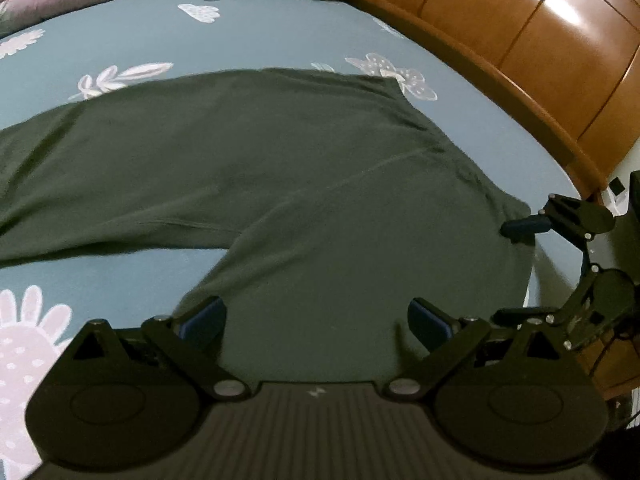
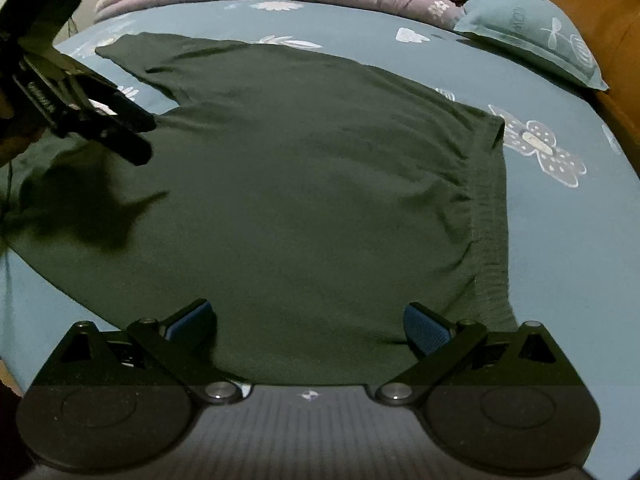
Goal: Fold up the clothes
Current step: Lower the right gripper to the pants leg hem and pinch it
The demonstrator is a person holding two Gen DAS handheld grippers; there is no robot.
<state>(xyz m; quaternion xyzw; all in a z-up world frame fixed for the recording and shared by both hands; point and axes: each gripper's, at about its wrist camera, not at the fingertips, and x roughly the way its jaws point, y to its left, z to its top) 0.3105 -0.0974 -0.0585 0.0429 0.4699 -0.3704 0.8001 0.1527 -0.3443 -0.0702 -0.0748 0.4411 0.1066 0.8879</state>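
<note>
Left wrist view: dark green trousers (image 1: 280,168) lie spread flat on a bed (image 1: 280,28) with a blue flowered sheet, filling the middle of the frame. The left gripper (image 1: 316,316) hovers at the bottom centre, fingers wide apart over the cloth. At the right edge the right gripper (image 1: 516,268) shows, fingers also apart. A wooden headboard (image 1: 540,40) fills the upper right.

Right wrist view: the trousers (image 2: 300,184) cover the centre, waistband (image 2: 490,208) at right. The right gripper (image 2: 308,320) sits bottom centre, fingers spread. A pillow (image 2: 532,36) rests upper right.
</note>
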